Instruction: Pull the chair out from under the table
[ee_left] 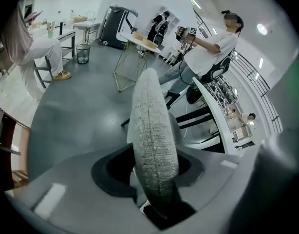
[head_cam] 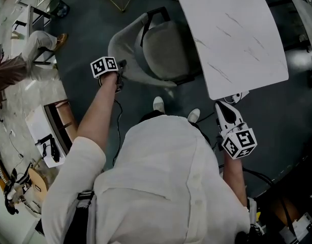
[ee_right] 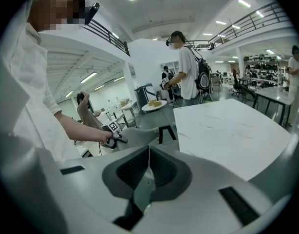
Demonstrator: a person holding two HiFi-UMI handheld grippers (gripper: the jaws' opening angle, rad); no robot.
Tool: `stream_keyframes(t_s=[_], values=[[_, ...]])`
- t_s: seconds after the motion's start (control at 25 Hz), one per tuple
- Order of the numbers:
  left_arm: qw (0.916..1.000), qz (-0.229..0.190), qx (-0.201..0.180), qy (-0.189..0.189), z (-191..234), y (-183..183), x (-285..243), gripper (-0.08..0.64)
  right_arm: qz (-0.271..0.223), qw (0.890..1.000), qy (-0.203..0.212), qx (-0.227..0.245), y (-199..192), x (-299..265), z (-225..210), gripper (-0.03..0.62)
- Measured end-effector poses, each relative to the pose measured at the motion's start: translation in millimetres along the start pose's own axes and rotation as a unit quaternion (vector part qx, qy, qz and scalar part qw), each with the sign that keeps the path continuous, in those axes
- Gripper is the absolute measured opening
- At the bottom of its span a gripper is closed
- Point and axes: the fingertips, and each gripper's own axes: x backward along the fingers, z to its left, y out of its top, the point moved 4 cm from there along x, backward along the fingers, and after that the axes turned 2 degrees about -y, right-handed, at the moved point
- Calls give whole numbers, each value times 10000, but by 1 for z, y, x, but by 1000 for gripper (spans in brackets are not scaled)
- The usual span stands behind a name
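Observation:
A grey upholstered chair point(head_cam: 166, 50) stands with its seat partly under the white marble-look table point(head_cam: 237, 34) and its curved back toward me. My left gripper point(head_cam: 120, 72) is at the near left rim of that back. In the left gripper view the thick fabric rim point(ee_left: 152, 130) runs up between the jaws and fills the gap, with the left gripper point(ee_left: 154, 179) shut on it. My right gripper point(head_cam: 235, 98) hovers by the table's near corner, and its pads meet with nothing between them point(ee_right: 148, 169). The right gripper view also shows the table point(ee_right: 227, 130) and the chair point(ee_right: 140, 135).
My shoes point(head_cam: 158, 104) stand just behind the chair. A seated person point(head_cam: 24, 60) and low furniture point(head_cam: 54, 131) are at the left. A wire-legged round table point(ee_left: 140, 43) and a bin point(ee_left: 83, 52) stand beyond the chair. Another person point(ee_left: 208, 48) is farther off.

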Motion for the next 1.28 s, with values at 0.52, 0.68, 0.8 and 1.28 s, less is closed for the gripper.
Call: stream_keyframes(t_s=[0.52,0.68,0.8,1.28], values=[[9993,-52,264,256,-1,0,3,92,72,10000,-3,49,-3,10,1,9],[9990,-144,329,257,-6,1,5,92,81,9999,-58,73,-6,16,-1,9],[9989,-163,350,267,-9,-1,8,92,64,9999,-82,87,-5,21,-1,9],[9986,-181,409,298,-11,0,12,89,61,9999,-119,67,-9,25,-7,9]])
